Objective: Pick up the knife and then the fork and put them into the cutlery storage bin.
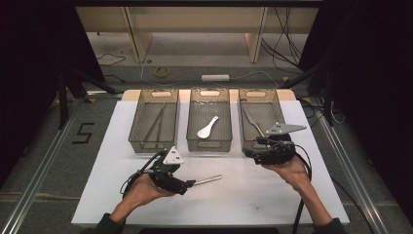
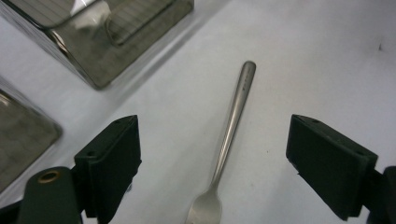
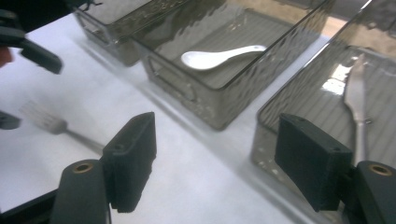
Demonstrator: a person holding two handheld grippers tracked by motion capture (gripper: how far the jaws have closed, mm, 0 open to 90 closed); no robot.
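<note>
We see a slim steel fork [image 2: 232,122] lying flat on the white table [image 1: 272,195], in front of the middle bin [image 1: 209,119] and well clear of it. Its handle end points toward that bin's right front corner; its tines lie nearer us. Inside the middle bin rests a white ceramic spoon [image 1: 207,127], bowl toward the front wall.

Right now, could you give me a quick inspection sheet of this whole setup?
Surface: white table top, bare in front.
Job's things: three bins; left bin holds tongs, middle bin a spoon, right bin a knife; fork lies on the table.
Clutter: nothing seen.
Grippers: left gripper open around the fork; right gripper open, empty.
Cables: one cable trails from each gripper.
Surroundings: floor wires, power strip.
</note>
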